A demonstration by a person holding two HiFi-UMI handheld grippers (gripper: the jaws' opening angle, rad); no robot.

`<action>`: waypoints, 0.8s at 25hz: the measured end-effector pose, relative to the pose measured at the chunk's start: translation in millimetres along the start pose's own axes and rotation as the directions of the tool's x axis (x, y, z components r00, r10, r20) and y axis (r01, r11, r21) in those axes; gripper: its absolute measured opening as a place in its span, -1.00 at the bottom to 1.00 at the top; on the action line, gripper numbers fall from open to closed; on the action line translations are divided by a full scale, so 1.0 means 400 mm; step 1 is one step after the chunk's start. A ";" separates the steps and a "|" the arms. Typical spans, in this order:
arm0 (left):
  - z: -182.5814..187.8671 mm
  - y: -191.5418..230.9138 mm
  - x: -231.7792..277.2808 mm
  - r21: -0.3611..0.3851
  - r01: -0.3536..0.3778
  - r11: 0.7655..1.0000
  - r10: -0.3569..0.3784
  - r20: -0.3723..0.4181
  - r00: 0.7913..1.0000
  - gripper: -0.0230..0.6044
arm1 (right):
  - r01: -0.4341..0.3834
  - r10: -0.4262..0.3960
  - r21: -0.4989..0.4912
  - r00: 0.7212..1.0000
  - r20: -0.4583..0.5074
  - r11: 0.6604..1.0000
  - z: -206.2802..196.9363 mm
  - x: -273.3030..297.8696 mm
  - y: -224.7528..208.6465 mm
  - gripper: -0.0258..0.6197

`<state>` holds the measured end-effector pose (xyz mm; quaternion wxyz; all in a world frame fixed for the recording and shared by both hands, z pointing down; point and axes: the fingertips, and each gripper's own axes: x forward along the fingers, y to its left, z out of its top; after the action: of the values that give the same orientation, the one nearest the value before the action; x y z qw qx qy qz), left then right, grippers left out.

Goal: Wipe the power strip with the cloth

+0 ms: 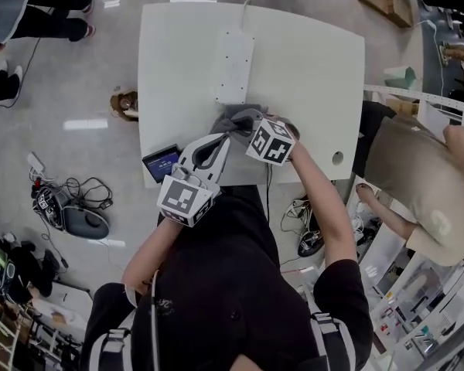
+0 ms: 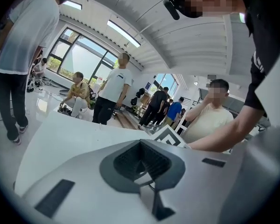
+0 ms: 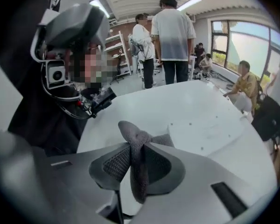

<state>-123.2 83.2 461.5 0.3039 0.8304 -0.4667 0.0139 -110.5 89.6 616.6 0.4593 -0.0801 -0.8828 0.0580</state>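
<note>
Right gripper [image 3: 136, 164]: jaws narrow, pinched on a bunched fold of the grey cloth [image 3: 133, 134], which sticks up above the pads and hangs below them. Left gripper [image 2: 142, 164]: jaws drawn together, nothing between them, just beside the right one on its near-left side. In the head view the cloth [image 1: 229, 119] sits on the white table [image 1: 317, 68] at the near end of the power strip [image 1: 234, 66]; cannot tell whether they touch. Risks, as judged: the grip takes only a thin fold, so a drag across the strip's face could pull the cloth out of the pads. The strip lies loose and unbraced, so a far-going stroke could shove it along the table instead of wiping it. Strip sits mid-table, toward the far side, well clear of both edges. Long axis runs near to far, cord leaving its far end.
</note>
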 end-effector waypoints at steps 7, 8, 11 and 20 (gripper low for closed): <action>-0.025 -0.103 0.020 0.057 0.124 0.991 -0.124 -0.009 0.992 -0.82 | 0.405 -0.494 0.570 0.870 0.002 0.715 -0.263 -0.237 -0.153 -0.64; -0.026 -0.116 0.020 0.070 0.135 0.988 -0.134 -0.010 0.991 -0.82 | 0.464 -0.526 0.576 0.848 -0.068 0.673 -0.306 -0.246 -0.173 -0.64; -0.019 -0.151 0.023 0.115 0.142 0.983 -0.142 -0.006 0.990 -0.82 | 0.556 -0.559 0.519 0.811 -0.169 0.650 -0.357 -0.245 -0.209 -0.64; 0.042 -0.333 0.059 0.358 0.147 0.922 -0.176 0.050 0.983 -0.82 | 0.240 -0.713 0.814 0.645 0.273 0.529 -0.283 -0.469 -0.103 -0.35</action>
<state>-10.0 107.2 389.5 0.1309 0.9070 -0.3985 0.0383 84.7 15.8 538.4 0.1558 0.3872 -0.8641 0.2813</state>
